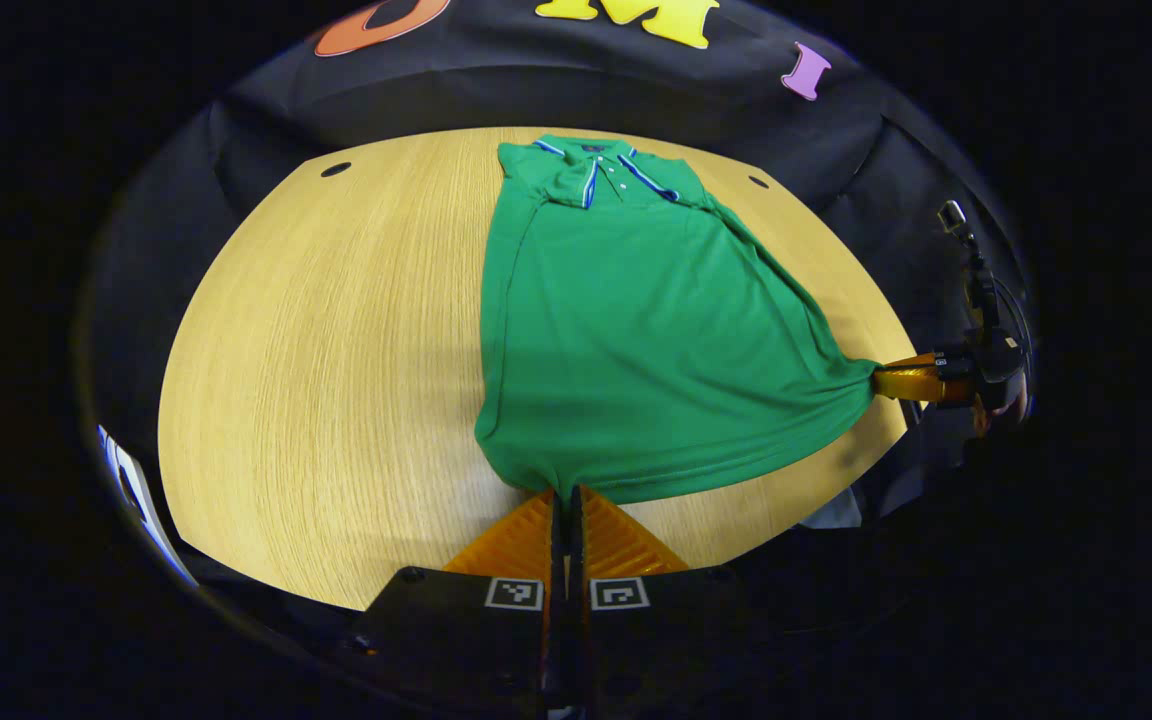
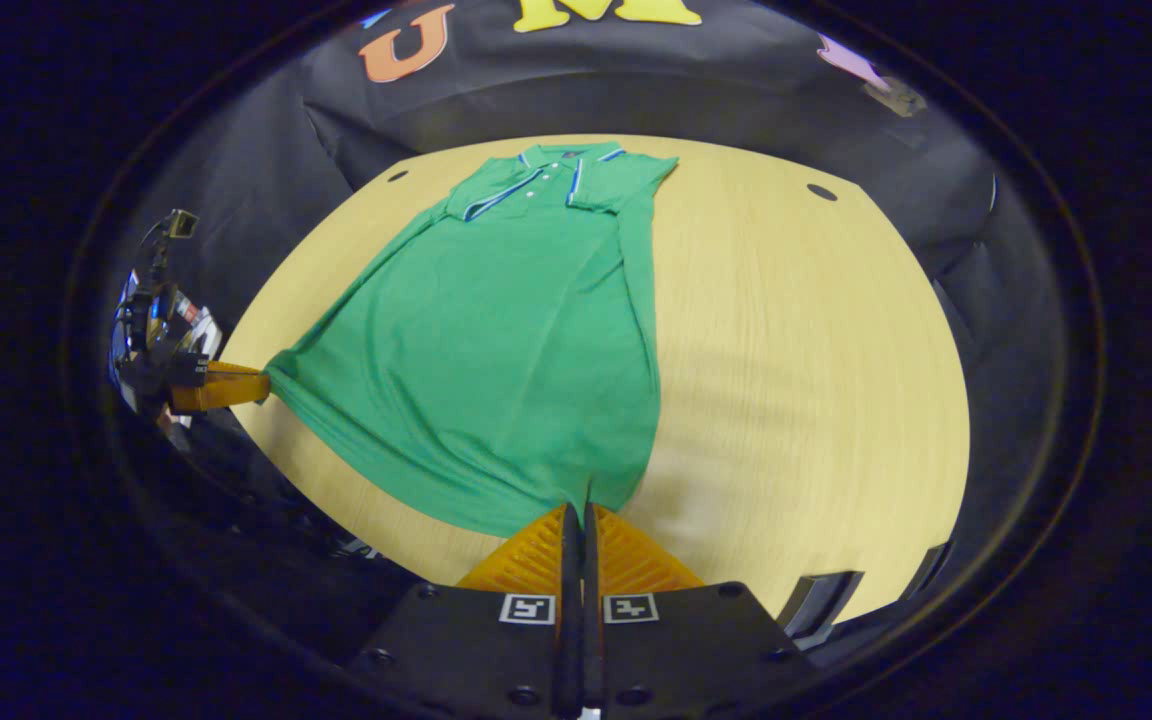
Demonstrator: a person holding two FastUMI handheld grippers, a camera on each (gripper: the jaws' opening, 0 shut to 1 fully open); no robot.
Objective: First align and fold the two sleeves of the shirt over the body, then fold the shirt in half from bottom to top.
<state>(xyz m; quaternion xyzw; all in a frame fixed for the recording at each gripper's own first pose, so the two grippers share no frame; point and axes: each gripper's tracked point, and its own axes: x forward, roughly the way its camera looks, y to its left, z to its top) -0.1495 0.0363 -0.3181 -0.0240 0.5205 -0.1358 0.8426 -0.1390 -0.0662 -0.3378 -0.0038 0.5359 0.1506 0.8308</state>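
Observation:
A green polo shirt (image 1: 626, 330) (image 2: 506, 350) lies on the wooden table with its collar at the far edge and both sleeves folded in over the body. My left gripper (image 1: 566, 492) is shut on the hem's left corner. My right gripper (image 2: 579, 506) is shut on the hem's right corner. Each one shows in the other's view: the right gripper (image 1: 881, 378) pinches the far corner in the left gripper view, and the left gripper (image 2: 261, 385) does so in the right gripper view. The hem is pulled taut and slightly raised between them.
The round wooden table (image 1: 336, 360) (image 2: 816, 350) has bare wood on both sides of the shirt. Small dark holes (image 1: 335, 169) (image 2: 821, 191) sit near its far edge. Black cloth walls close in behind the table.

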